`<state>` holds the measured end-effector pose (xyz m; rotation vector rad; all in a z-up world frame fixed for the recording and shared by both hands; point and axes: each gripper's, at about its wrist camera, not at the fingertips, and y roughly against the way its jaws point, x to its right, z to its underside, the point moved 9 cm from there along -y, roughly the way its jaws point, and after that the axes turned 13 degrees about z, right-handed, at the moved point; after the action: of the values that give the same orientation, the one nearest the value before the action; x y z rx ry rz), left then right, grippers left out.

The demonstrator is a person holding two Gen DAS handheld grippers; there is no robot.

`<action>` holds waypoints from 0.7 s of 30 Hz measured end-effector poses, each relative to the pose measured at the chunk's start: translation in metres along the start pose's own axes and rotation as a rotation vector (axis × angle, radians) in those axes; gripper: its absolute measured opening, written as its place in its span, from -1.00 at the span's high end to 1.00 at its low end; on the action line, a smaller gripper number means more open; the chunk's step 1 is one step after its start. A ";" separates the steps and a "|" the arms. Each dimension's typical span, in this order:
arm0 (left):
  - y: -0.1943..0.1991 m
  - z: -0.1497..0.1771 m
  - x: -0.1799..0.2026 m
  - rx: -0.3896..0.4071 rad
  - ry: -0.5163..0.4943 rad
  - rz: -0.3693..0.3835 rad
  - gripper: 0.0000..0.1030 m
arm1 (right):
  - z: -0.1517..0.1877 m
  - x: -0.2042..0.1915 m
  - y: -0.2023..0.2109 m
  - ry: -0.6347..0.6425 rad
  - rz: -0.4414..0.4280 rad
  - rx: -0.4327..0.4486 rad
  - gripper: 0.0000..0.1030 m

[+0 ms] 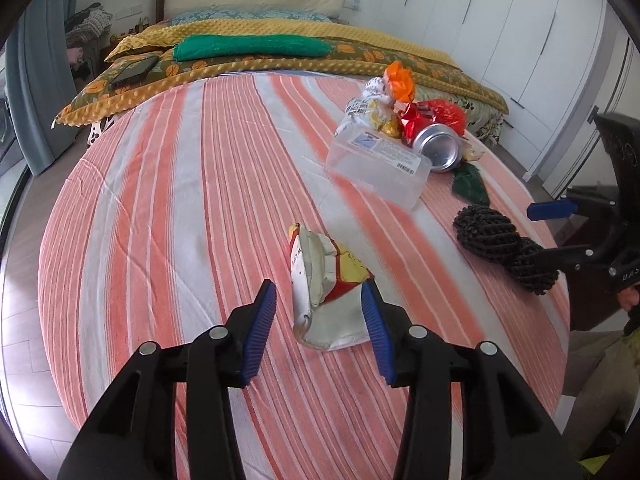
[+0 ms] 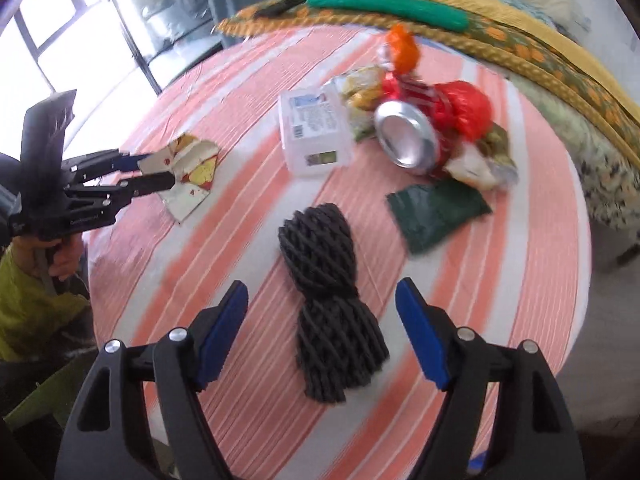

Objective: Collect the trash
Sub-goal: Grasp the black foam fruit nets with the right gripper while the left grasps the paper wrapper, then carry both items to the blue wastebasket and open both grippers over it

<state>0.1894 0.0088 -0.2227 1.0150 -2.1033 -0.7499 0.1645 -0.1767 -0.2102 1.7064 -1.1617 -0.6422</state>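
A crumpled white, red and yellow snack wrapper [image 1: 324,280] [image 2: 188,172] lies on the striped bedsheet [image 1: 180,200]. My left gripper [image 1: 318,296] [image 2: 158,170] stands open around it, the right pad close to the wrapper's edge and the left pad clear of it. A twisted black foam net [image 2: 324,280] [image 1: 504,248] lies flat on the sheet between the wide-open fingers of my right gripper [image 2: 322,290] [image 1: 536,236], neither pad touching it.
A trash pile sits further back: a clear plastic box [image 1: 380,164], a can [image 1: 440,148], a red bag [image 1: 448,114], an orange wrapper [image 1: 398,80], and a green wrapper [image 2: 436,212]. A folded yellow quilt [image 1: 280,28], green towel and phone [image 1: 134,72] lie beyond.
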 end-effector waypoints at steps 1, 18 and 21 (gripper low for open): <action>-0.002 0.000 -0.001 -0.006 -0.001 -0.007 0.25 | 0.000 -0.005 -0.008 0.032 0.003 -0.036 -0.43; 0.019 -0.028 0.104 0.053 -0.117 0.128 0.88 | 0.033 0.049 0.062 -0.338 -0.088 0.192 0.33; 0.003 -0.035 0.159 0.035 -0.159 0.208 0.88 | 0.059 0.100 0.082 -0.450 -0.029 0.241 0.33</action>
<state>0.1403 -0.1271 -0.1481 0.7606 -2.3226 -0.7104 0.1240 -0.3008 -0.1531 1.8349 -1.5813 -0.9701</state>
